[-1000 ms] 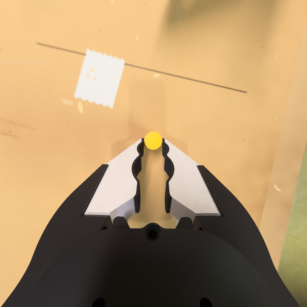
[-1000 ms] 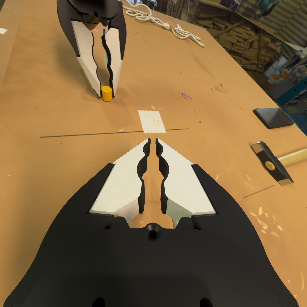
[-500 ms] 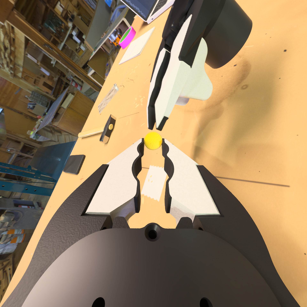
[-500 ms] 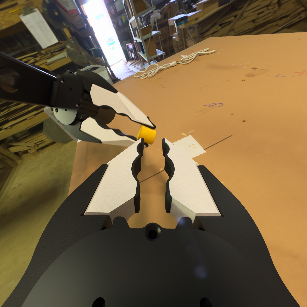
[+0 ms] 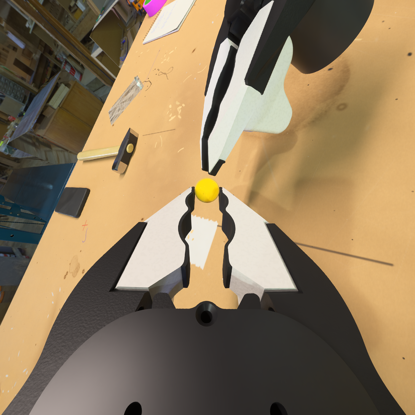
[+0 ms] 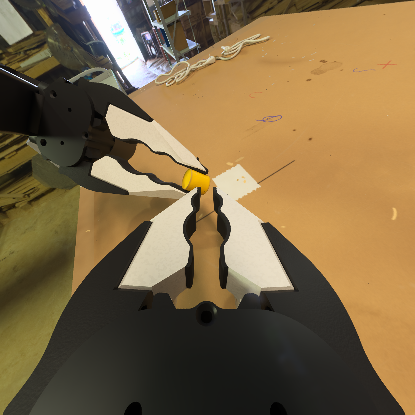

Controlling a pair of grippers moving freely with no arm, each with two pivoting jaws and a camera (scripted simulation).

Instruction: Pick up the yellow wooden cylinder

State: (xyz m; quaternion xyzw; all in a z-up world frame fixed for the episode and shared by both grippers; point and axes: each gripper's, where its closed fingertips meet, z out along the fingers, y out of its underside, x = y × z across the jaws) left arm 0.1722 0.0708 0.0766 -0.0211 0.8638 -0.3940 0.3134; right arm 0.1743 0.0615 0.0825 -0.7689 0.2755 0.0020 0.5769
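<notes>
The yellow wooden cylinder (image 5: pixel 206 189) is pinched between the tips of my left gripper (image 5: pixel 206 191), which is shut on it. In the right wrist view the cylinder (image 6: pixel 197 180) lies on its side in the air above the table, held by the left gripper (image 6: pixel 195 182) coming in from the left. My right gripper (image 6: pixel 206 190) is empty, its jaws a narrow gap apart, with its tips just short of the cylinder's free end. In the left wrist view the right gripper (image 5: pixel 210 170) points down at the cylinder from just beyond it.
On the brown table (image 6: pixel 314 202) lie a white tape patch (image 6: pixel 235 182), a hammer (image 5: pixel 121 152), a black pad (image 5: pixel 73 202), a notebook (image 5: pixel 166 22) and a white rope (image 6: pixel 202 62). The table's left edge (image 6: pixel 77 224) is close by.
My left gripper lifted the cylinder off the table and turned it sideways. My right gripper moved up to it, opened its jaws, then narrowed them again.
</notes>
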